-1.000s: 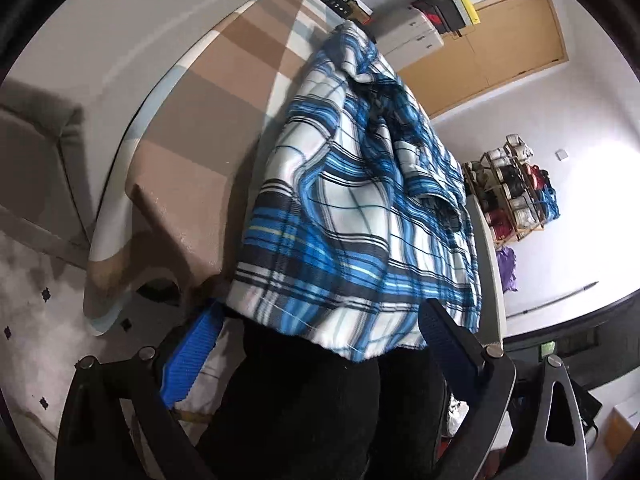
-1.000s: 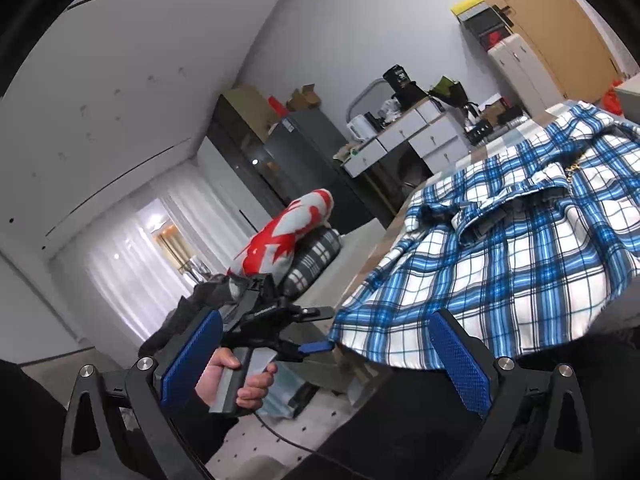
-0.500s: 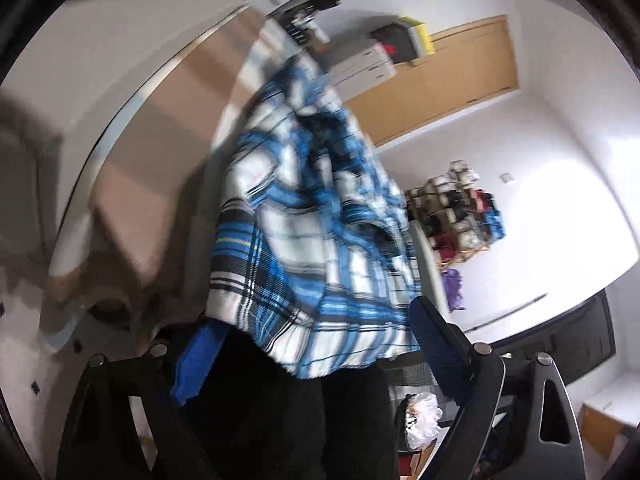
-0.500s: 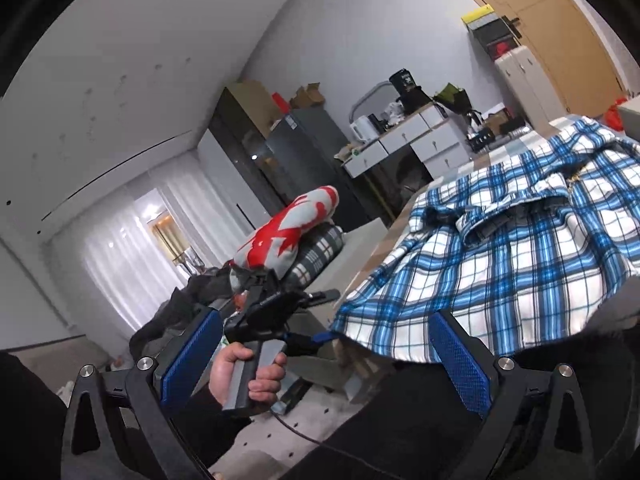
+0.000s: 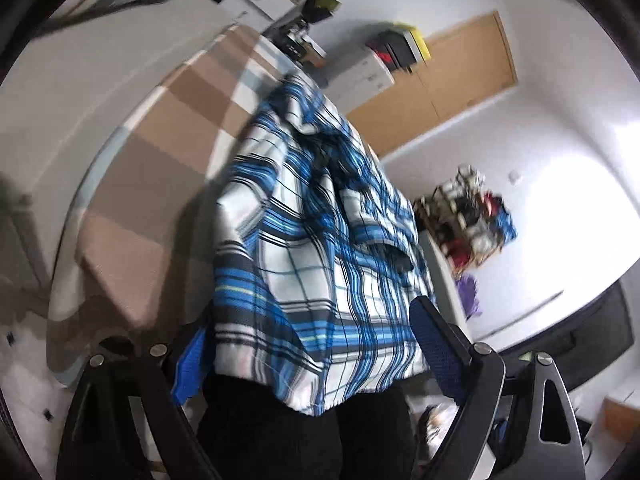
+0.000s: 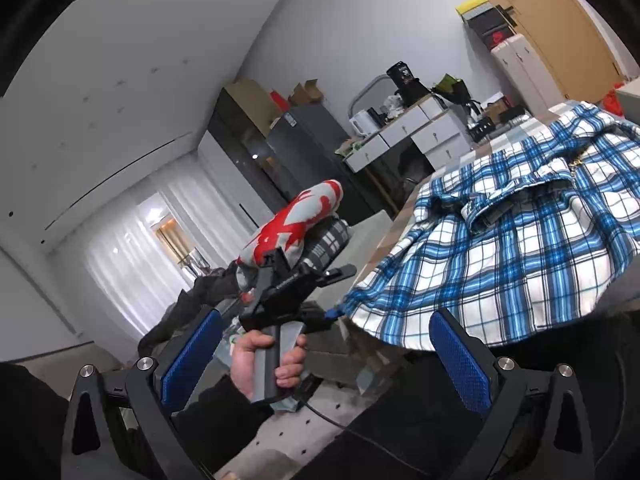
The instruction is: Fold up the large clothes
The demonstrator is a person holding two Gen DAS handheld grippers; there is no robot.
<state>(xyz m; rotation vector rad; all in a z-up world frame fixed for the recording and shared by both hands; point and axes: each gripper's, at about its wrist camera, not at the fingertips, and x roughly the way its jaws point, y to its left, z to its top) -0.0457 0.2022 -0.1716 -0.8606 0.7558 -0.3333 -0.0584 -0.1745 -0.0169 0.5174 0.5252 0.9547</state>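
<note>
A home: fridge (image 6: 308, 148), curtains (image 6: 132, 248), shoe rack (image 5: 468, 220).

The shirt (image 6: 520, 252) is soft woven plaid cloth, matt. The cover (image 5: 160, 184) beneath it is matt checked cloth. The fingers (image 6: 456, 356) carry rough, dimpled blue pads on matt black plastic with bright metal bolts.

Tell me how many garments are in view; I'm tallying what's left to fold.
3, maybe more hidden: the blue plaid shirt spread on the table, the red-and-white garment atop the grey checked one on the sofa beyond.
</note>
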